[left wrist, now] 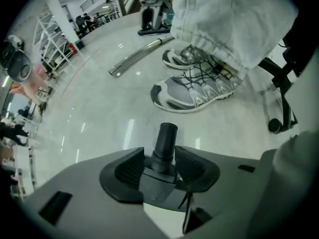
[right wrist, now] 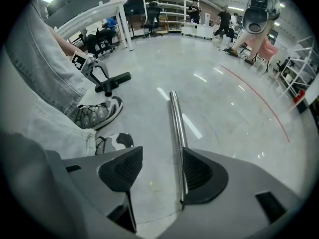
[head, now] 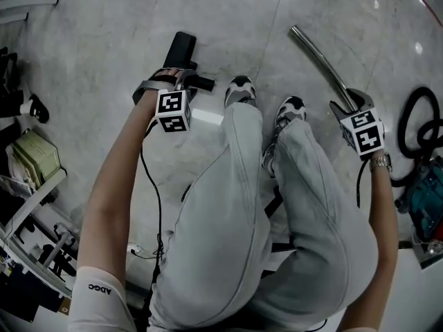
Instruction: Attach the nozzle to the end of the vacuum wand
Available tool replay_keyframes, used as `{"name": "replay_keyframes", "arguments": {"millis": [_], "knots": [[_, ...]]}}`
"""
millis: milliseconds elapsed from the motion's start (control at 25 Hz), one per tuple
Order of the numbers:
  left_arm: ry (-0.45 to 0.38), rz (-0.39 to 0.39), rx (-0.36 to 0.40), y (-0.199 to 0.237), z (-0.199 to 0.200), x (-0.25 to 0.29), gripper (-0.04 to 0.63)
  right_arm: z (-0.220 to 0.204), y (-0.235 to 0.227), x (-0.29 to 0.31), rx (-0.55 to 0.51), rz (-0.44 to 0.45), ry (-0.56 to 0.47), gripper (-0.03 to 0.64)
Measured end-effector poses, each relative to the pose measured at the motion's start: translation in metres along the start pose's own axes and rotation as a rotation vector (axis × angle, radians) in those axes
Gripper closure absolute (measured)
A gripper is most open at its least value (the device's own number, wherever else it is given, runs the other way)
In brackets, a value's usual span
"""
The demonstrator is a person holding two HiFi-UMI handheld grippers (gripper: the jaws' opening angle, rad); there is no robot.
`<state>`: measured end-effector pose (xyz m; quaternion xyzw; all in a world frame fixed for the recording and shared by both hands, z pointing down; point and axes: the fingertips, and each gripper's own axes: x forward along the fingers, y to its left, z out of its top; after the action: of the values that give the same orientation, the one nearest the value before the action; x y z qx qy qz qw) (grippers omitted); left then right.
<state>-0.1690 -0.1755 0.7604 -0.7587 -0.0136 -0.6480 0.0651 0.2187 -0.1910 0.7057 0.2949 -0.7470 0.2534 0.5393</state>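
Nozzle (left wrist: 166,136): black, on the floor at the left, in front of the person's feet; its round neck sticks up between the left tool's jaws.
Nozzle handling: looks like hard plastic, so probably light and stiff. Best held by the wider body below the collar, leaving the neck free to push into the tube.
Left gripper (left wrist: 159,156): pointing down, jaws spread, one ribbed pad on each side of the nozzle. No firm squeeze shows, so I judge it not yet gripped.
Shoes (head: 240,90): between the two tools, near the nozzle, clear of both parts.
Wand (right wrist: 175,118): shiny metal tube flat on the floor at the right, well apart from the nozzle.
Wand handling: rigid, smooth and likely slippery. It is long, so a hold far from the joining end would let it swing. Take it near the end by the jaws and clamp squarely.
Right gripper (right wrist: 162,156): jaws wide, holding nothing. The wand's near end lies just along the inner edge of one pad, with bare floor between the pads.
Count: one nozzle, one wand, two grippers, two shoes.
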Motion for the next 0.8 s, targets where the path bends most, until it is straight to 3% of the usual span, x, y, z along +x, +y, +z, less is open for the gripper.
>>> {"name": "replay_keyframes", "arguments": {"millis": [160, 400, 600, 720, 800], "knots": [[0.028, -0.052, 0.064, -0.003, 0.002, 0.019, 0.41, 0.002, -0.013, 0.021, -0.003, 0.003, 0.04, 0.379], [0.063, -0.02, 0.143, -0.008, 0.002, 0.039, 0.407, 0.005, -0.028, 0.052, -0.084, -0.021, 0.09, 0.374], [0.09, 0.008, 0.135, -0.005, -0.006, 0.052, 0.407, -0.006, -0.036, 0.075, -0.109, -0.051, 0.147, 0.374], [0.117, 0.015, 0.14, -0.002, -0.012, 0.057, 0.407, -0.018, -0.041, 0.083, -0.065, -0.075, 0.163, 0.376], [0.123, 0.005, 0.1, 0.003, -0.018, 0.058, 0.4, -0.029, -0.045, 0.087, -0.042, -0.086, 0.18, 0.376]]}}
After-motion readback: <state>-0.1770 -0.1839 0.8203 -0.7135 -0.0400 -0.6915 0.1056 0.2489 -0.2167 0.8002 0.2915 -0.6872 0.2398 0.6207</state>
